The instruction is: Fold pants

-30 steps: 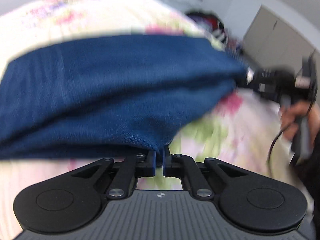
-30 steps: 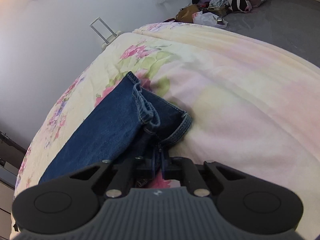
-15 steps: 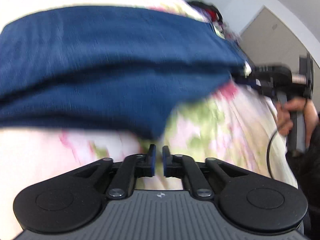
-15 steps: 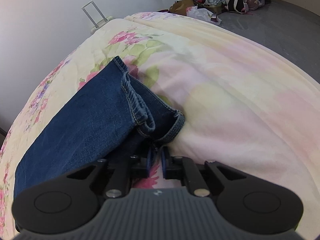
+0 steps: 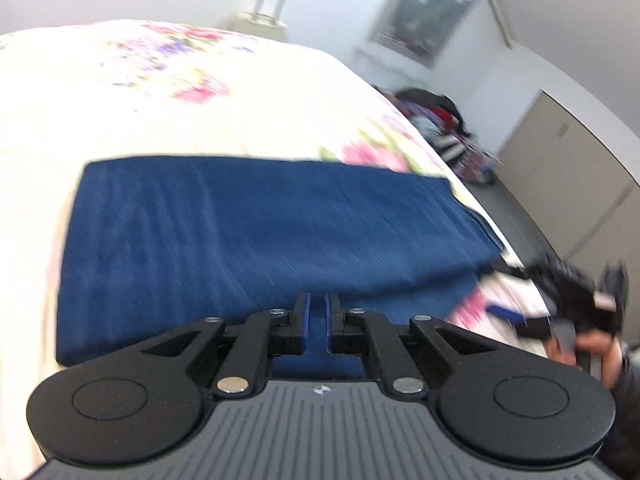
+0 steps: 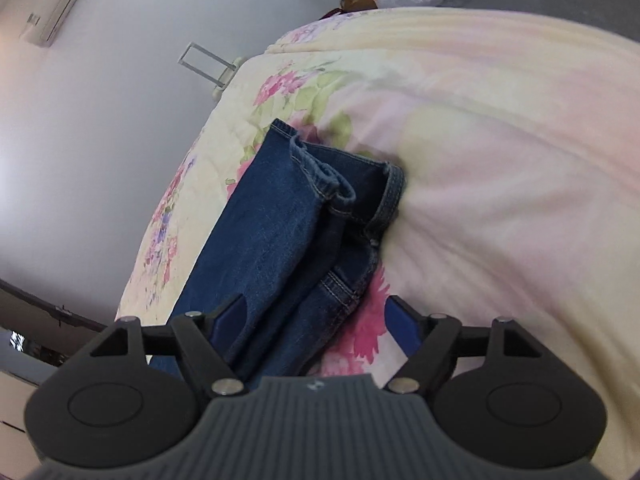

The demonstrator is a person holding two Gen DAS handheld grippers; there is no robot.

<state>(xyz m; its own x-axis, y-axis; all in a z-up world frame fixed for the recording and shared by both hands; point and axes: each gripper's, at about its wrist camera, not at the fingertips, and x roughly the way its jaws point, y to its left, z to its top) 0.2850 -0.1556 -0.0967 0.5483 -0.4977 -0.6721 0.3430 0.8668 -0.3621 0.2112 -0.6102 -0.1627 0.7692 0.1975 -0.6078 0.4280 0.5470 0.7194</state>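
Black claw point(image 5: 316, 322), blue pads, silver screws.

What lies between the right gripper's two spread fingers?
In the right wrist view, the folded blue denim jeans and a strip of floral bedspread lie between the open right gripper's fingers.

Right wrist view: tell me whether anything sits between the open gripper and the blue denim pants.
Nothing visible does. The right gripper is spread wide, with the folded blue denim pants lying directly between its fingers on the floral bedspread.
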